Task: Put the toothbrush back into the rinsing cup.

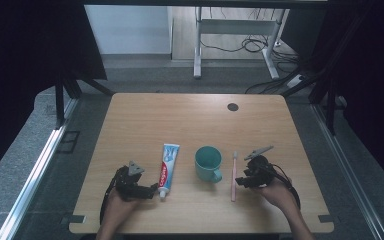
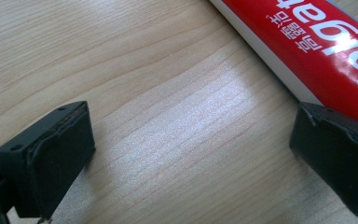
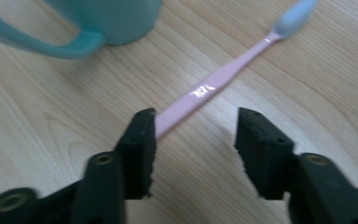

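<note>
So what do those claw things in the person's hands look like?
Both are black. The left claw has a grey three-cornered plate on top; the right claw trails a black cable. Up close, each has two chunky black pads, and the right one's arms show round bolt holes.

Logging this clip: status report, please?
Left gripper open beside toothpaste tube. Right gripper open around pink toothbrush handle, not clamped. Teal mug alongside, no obstruction.

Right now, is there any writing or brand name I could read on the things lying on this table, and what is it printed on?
"Colgate": white letters on the red part of the toothpaste tube, seen from above.
Chinese characters beside the brand on the same tube: too blurred to read.
Shiny mark on the pink toothbrush handle: too blurred to read.
Teal mug: no writing seen.
</note>
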`<act>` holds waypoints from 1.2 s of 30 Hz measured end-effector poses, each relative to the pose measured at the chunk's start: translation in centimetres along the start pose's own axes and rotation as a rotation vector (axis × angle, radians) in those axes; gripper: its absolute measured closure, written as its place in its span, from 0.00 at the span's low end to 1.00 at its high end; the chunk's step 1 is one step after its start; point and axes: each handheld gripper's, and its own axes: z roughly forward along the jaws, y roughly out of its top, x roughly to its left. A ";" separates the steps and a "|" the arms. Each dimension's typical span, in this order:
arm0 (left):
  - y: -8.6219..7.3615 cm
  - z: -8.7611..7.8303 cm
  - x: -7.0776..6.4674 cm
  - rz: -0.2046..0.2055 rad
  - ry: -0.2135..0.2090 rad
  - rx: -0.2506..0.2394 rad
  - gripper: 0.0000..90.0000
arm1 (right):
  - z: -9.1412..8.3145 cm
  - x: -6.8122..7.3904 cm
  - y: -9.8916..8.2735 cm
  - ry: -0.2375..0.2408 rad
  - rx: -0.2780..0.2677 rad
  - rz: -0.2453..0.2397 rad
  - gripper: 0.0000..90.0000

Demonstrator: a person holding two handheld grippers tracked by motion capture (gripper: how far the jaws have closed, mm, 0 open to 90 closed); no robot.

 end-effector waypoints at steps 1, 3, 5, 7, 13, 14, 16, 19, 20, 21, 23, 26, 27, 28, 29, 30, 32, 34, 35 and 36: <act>0.0 0.0 0.0 0.000 0.000 0.000 0.00 | 0.0 0.2 0.2 0.013 0.000 -0.018 0.65; 0.0 0.0 0.0 0.000 0.000 0.000 0.00 | 0.1 0.5 0.3 0.017 -0.001 -0.031 0.72; 0.0 0.0 0.0 0.000 0.000 0.000 0.00 | 0.3 0.7 0.5 0.031 0.000 -0.037 0.80; 0.0 0.0 0.0 0.000 0.000 0.000 0.00 | 0.3 0.7 0.6 0.043 0.003 -0.040 0.83; 0.0 0.0 0.0 0.000 0.000 0.000 0.00 | 1.2 1.6 1.1 0.102 0.037 -0.061 0.99; 0.0 0.0 0.0 0.000 0.000 0.000 0.00 | 1.2 1.6 1.1 0.102 0.037 -0.061 0.99; 0.0 0.0 0.0 0.000 0.001 0.000 0.00 | 1.7 2.1 1.3 0.122 0.051 -0.069 0.99; 0.0 0.0 0.0 0.003 0.001 0.002 0.00 | 2.3 2.4 1.3 0.136 0.062 -0.073 0.99; 0.0 0.0 0.0 0.003 0.001 0.002 0.00 | 2.3 2.4 1.3 0.136 0.062 -0.073 0.99; 0.0 0.0 0.0 0.003 0.001 0.003 0.00 | 2.7 2.4 1.3 0.140 0.068 -0.073 0.99; 0.0 0.0 0.0 0.003 0.001 0.002 0.00 | 2.9 2.4 1.1 0.142 0.072 -0.072 0.99; 0.0 0.0 0.0 0.003 0.001 0.002 0.00 | 3.1 2.3 0.9 0.143 0.078 -0.070 0.99; 0.0 0.0 0.0 0.003 0.001 0.002 0.00 | 3.0 2.1 0.7 0.147 0.073 -0.060 0.99; 0.0 0.0 0.0 0.003 0.001 0.002 0.00 | 3.0 2.1 0.7 0.147 0.073 -0.060 0.99; 0.0 0.0 0.0 0.003 0.001 0.002 0.00 | 2.9 2.0 0.6 0.138 0.075 -0.059 0.99; 0.0 0.0 0.0 0.003 0.001 0.002 0.00 | 2.9 2.0 0.6 0.138 0.075 -0.059 0.99; 0.0 0.0 0.0 0.003 0.001 0.002 0.00 | 2.7 1.8 0.5 0.130 0.078 -0.058 0.99; 0.0 0.0 0.0 0.003 0.001 0.002 0.00 | 2.5 1.5 0.2 0.121 0.079 -0.048 0.99; 0.0 0.0 0.0 0.003 0.001 0.002 0.00 | 2.3 1.3 0.1 0.118 0.079 -0.045 0.99; 0.0 0.0 0.0 0.003 0.001 0.002 0.00 | 2.2 1.1 0.0 0.114 0.078 -0.041 0.99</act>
